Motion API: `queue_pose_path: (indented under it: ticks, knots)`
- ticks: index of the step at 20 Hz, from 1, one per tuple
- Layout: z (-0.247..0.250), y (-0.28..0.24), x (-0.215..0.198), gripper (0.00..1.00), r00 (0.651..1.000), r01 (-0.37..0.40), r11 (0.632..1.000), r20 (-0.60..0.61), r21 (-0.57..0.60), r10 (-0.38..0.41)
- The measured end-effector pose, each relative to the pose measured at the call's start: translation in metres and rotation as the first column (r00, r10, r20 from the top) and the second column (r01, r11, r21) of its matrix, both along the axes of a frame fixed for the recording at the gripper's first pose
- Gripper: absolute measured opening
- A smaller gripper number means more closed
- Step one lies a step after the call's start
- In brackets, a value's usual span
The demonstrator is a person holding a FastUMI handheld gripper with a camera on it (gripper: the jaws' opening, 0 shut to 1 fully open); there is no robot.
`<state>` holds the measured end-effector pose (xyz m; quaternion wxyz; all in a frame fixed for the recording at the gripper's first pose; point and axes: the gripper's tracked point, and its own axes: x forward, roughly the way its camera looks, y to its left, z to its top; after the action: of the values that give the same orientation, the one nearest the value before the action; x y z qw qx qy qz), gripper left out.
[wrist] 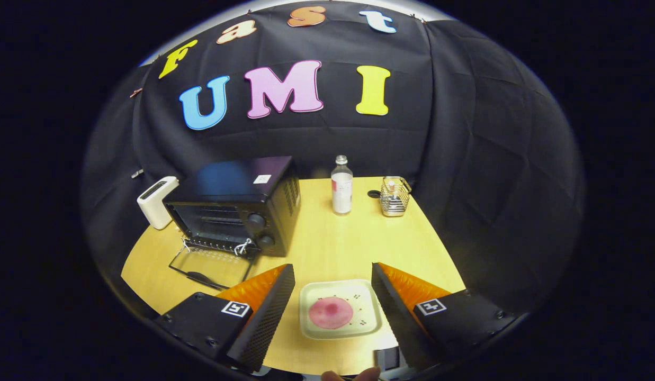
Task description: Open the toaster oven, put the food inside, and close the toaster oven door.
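A black toaster oven [237, 203] stands on the wooden table [338, 243], ahead and left of my fingers. Its glass door [211, 267] hangs fully open, lying flat toward me in front of the cavity. Below me, between the two fingers, a square white plate [359, 328] holds a round pink slice of food [331, 313]. My gripper [333, 275] hovers above the plate, open wide, with nothing held between the fingers [269, 309].
A white box-shaped appliance [156, 202] stands left of the oven. A clear bottle [341, 186] and a small wire basket [395, 197] stand at the table's far side. A small dark disc [374, 194] lies between them. A fingertip [351, 375] shows at my near edge.
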<state>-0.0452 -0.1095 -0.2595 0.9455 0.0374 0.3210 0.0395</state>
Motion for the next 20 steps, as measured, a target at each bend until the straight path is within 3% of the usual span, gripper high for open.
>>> queue_pose_path:
  ticks: [6,11,13,16,19,20]
  knots:
    - [-0.035,-0.018,0.004,0.97,0.991,-0.107,0.994,-0.078,-0.002,0.106]
    - [-0.083,-0.035,0.012,0.97,0.959,-0.208,0.978,-0.195,0.005,0.205]
    - [-0.111,-0.039,0.011,0.97,0.925,-0.244,0.969,-0.29,0.04,0.245]
    - [-0.154,-0.042,0.001,0.96,0.841,-0.252,0.962,-0.468,0.109,0.274]
    - [-0.18,-0.05,-0.001,0.79,0.786,-0.219,0.969,-0.568,0.116,0.246]
    - [-0.187,-0.051,-0.002,0.77,0.77,-0.215,0.971,-0.592,0.109,0.237]
